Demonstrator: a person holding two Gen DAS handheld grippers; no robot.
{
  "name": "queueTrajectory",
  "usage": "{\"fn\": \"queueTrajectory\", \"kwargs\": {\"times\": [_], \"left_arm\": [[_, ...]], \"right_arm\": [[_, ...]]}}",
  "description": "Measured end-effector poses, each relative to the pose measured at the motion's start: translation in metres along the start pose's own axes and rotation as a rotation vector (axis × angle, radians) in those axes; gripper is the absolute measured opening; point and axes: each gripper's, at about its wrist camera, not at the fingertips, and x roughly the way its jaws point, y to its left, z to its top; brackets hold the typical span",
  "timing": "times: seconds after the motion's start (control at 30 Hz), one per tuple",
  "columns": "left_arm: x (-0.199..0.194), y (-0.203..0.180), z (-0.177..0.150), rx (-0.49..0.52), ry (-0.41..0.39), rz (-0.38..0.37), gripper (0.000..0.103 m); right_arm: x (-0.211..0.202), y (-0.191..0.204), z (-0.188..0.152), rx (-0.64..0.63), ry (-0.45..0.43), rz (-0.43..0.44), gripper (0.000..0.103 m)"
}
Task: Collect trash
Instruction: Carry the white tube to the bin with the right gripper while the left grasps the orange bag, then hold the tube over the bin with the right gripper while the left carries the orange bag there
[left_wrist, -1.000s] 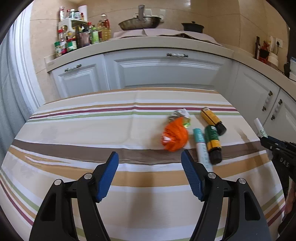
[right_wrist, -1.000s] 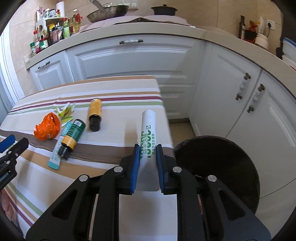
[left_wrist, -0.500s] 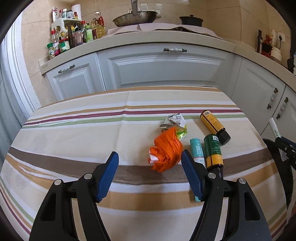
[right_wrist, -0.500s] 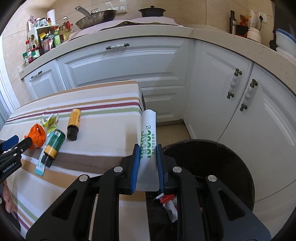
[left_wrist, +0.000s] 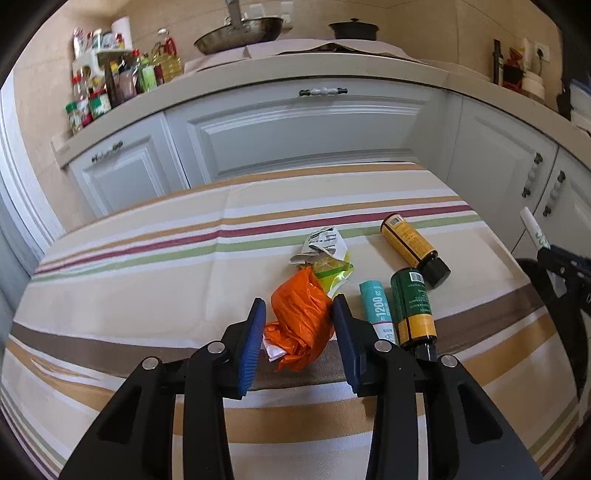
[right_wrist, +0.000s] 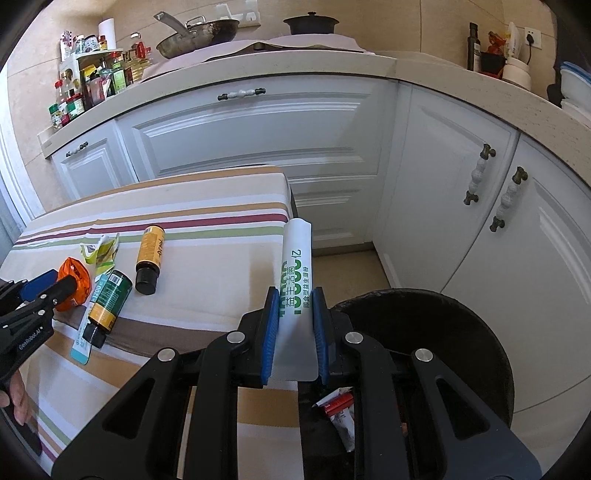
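My left gripper (left_wrist: 298, 308) is open, its blue pads on either side of a crumpled orange bag (left_wrist: 301, 319) on the striped tablecloth (left_wrist: 147, 288). Beside it lie a yellow-green wrapper (left_wrist: 327, 258), a teal tube (left_wrist: 377, 310), a green bottle (left_wrist: 412, 306) and a yellow bottle (left_wrist: 412, 242). My right gripper (right_wrist: 295, 301) is shut on a white tube with green print (right_wrist: 295, 273), held upright over the near rim of a black trash bin (right_wrist: 443, 325). The bin holds a red-and-white tube (right_wrist: 338, 404).
White cabinets (right_wrist: 258, 125) stand behind the table and to the right. The countertop carries spice bottles (left_wrist: 110, 88), a pan (left_wrist: 236, 31) and a black pot (left_wrist: 352, 29). The table's right edge (right_wrist: 291, 199) borders the bin.
My left gripper has moved forward and right until its pads flank the orange bag, and has narrowed. My right gripper has carried the white tube rightward off the table to above the bin.
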Motion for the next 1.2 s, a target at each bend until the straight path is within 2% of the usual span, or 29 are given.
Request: {"fn": "queueTrajectory", "kwargs": {"times": [0.1, 0.17, 0.6, 1.2], "left_arm": [[-0.004, 0.001, -0.002, -0.009, -0.007, -0.007, 0.035], [-0.009, 0.003, -0.003, -0.02, -0.018, -0.009, 0.03], [-0.061, 0.002, -0.009, -0.05, -0.114, -0.018, 0.029], [-0.123, -0.053, -0.013, 0.002, -0.221, -0.14, 0.029]], "right_arm": [[-0.004, 0.001, -0.001, 0.001, -0.005, 0.003, 0.018], [-0.007, 0.001, -0.002, 0.002, -0.009, 0.004, 0.018], [-0.054, 0.004, -0.015, -0.005, -0.068, 0.01, 0.018], [-0.142, -0.027, -0.043, 0.032, -0.206, -0.069, 0.018]]}}
